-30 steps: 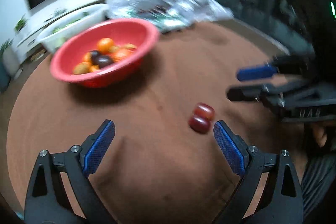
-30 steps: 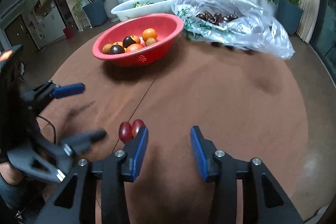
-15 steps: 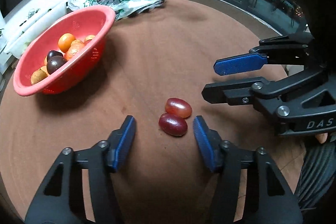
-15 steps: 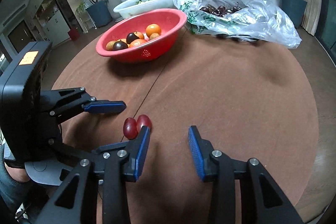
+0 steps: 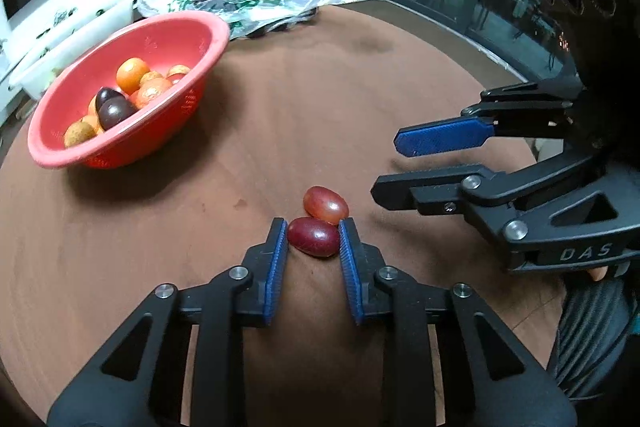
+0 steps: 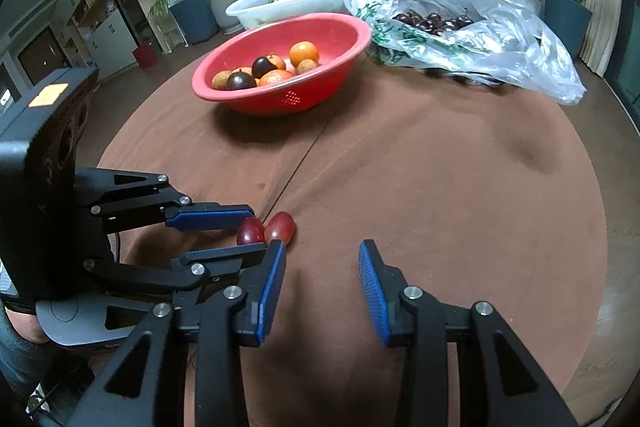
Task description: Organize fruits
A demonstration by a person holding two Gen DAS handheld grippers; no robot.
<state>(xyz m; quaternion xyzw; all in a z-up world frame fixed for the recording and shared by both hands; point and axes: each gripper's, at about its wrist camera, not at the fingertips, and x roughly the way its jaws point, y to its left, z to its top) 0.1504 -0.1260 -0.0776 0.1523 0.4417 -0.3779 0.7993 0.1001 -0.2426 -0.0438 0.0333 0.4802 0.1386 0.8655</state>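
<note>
Two red grapes lie touching on the brown tablecloth. My left gripper is shut on the darker grape, its blue pads pressing both sides. The lighter grape rests just beyond it, outside the jaws. In the right wrist view the darker grape sits between the left gripper's fingers, with the lighter grape beside it. My right gripper hovers open to the right of the grapes, nothing between its pads. The red bowl at the far left holds oranges and dark plums.
A clear plastic bag of dark cherries lies behind the bowl on the right. A white tub stands beyond the bowl at the table's far edge. Potted plants and a cabinet line the room behind.
My left gripper's jaws went from wide open to closed around the darker grape, and the gripper swung right to centre on it. The right gripper barely moved.
</note>
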